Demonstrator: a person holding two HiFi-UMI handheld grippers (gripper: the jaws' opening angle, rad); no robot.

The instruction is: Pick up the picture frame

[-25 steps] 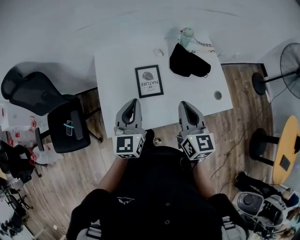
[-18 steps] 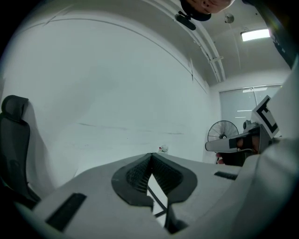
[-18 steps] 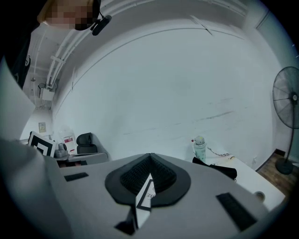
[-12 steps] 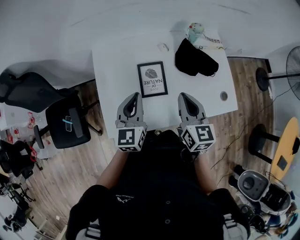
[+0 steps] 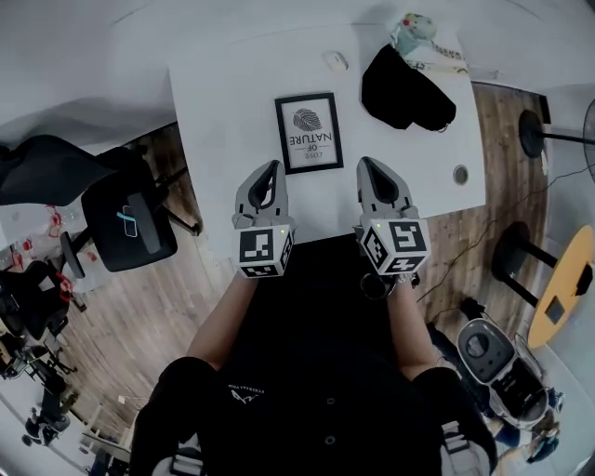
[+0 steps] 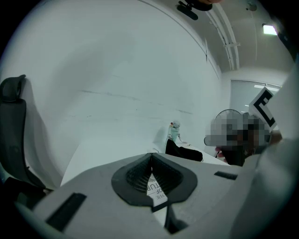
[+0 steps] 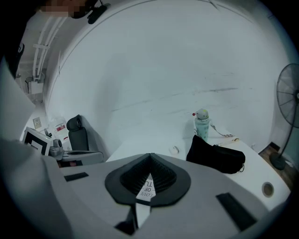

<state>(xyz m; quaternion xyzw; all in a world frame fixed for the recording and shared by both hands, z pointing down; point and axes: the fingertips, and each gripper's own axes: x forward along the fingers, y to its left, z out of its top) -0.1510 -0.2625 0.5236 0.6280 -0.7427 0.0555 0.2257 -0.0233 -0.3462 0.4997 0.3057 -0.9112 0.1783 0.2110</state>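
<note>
- Left gripper [image 5: 271, 167] and right gripper [image 5: 369, 164] both hang over the near edge of the desk [image 5: 218, 112]. Each has its jaws pressed together with nothing between them. If they come in like that, the tips ram the frame instead of straddling it.
- Picture frame [image 5: 309, 133] lies flat, print up, mid-desk, just beyond the two tips and between their lines. It is untouched and not yet lifted.
- The flat lie is the main risk: there is no visible gap under the rim, so a jaw probably skids over the top or scrapes the desk rather than getting under an edge.
- A low, level push likely slides the frame toward the far edge instead of seating it.
- The front looks glossy. A pinch on one side only may let it pivot or slip out on the lift, so a hold on the two long sides looks safer.
- Small white object [image 5: 336, 61] sits beyond the frame's far end; a shoved frame could knock it.
- Black bag [image 5: 406, 90] lies near the frame's far-right corner, and a wide right-side approach could snag it.
- Bottle [image 5: 413, 28] stands at the far-right corner behind the bag and could tip if the bag gets dragged.
</note>
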